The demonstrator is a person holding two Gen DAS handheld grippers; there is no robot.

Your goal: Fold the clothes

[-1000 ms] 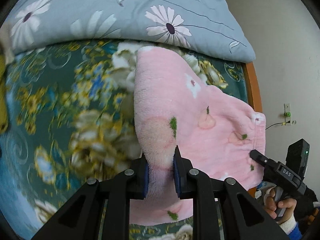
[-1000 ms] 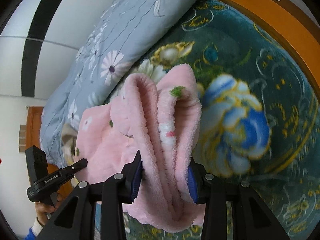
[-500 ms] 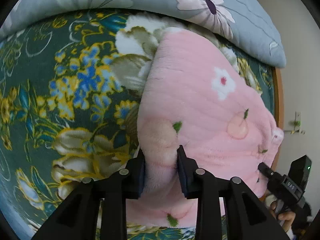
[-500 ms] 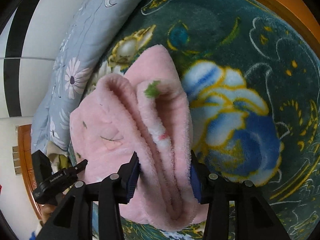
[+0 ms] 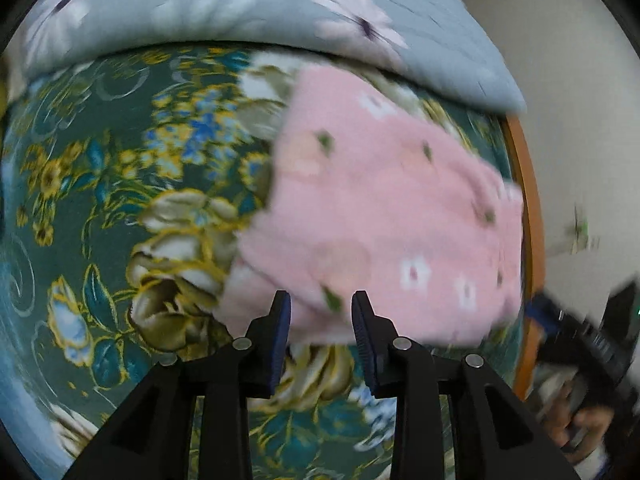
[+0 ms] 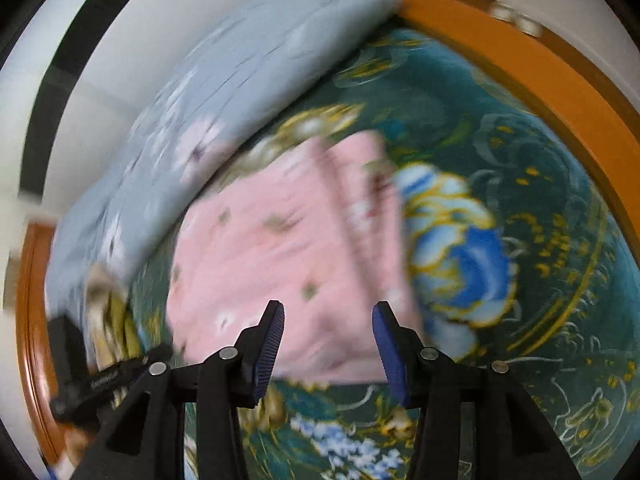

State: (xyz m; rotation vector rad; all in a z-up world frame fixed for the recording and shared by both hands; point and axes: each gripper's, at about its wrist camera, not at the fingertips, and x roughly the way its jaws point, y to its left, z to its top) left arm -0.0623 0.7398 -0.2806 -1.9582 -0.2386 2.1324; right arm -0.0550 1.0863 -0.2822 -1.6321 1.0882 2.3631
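A folded pink fleece garment [image 5: 384, 224] with small flowers and fruit lies flat on the green flowered bedspread [image 5: 120, 184]; it also shows in the right wrist view [image 6: 288, 252]. My left gripper [image 5: 322, 312] is open and empty, just short of the garment's near edge. My right gripper [image 6: 328, 324] is open and empty over the garment's near edge. Both views are blurred by motion. The right gripper shows at the lower right of the left wrist view [image 5: 576, 336], and the left gripper shows at the lower left of the right wrist view [image 6: 108, 376].
A grey-blue quilt [image 5: 256, 12] with daisies is heaped along the far side of the bed [image 6: 224, 96]. An orange wooden bed frame [image 6: 520, 56] runs along the bedspread's edge. A white wall stands beyond it.
Both grippers have let go of the pink garment and drawn back. The garment now lies flat and folded on the bedspread.
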